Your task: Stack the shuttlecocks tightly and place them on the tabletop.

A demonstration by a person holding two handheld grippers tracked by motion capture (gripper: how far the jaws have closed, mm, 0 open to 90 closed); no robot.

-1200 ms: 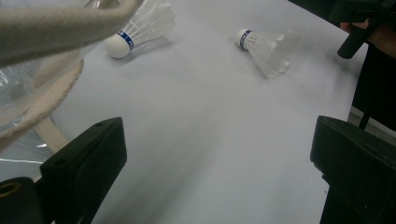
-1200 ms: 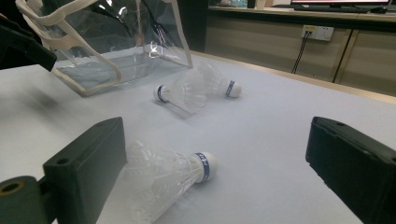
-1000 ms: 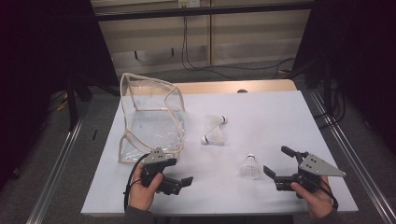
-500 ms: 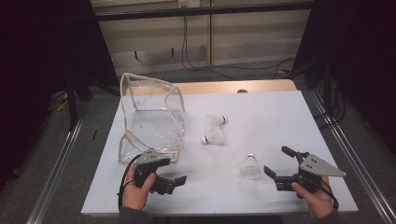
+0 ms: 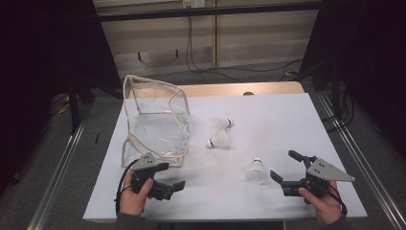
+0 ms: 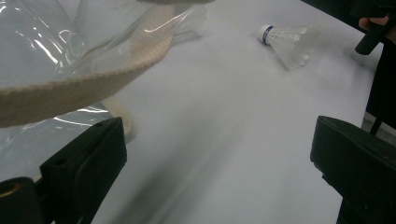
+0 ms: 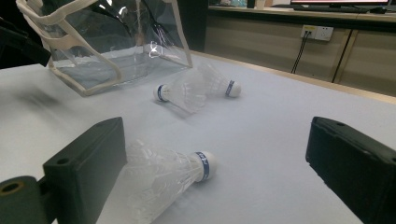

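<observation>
Three shuttlecocks lie on the table (image 5: pixel 287 120), clear bag (image 5: pixel 155 120) at left.
Right tongs (image 5: pixel 285 167) spread wide, nearest shuttlecock (image 5: pixel 256 171) just ahead; best closed gently on its cork. Left tongs (image 5: pixel 173 176) also spread, empty, beside the bag's rim, ready to steady it.

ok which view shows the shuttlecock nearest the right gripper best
The right gripper view: the nearest shuttlecock lies large between the open jaws, its cork and blue band clear. The high view shows it small, just left of the right gripper. The left gripper view shows it farther off, slightly blurred.
</observation>
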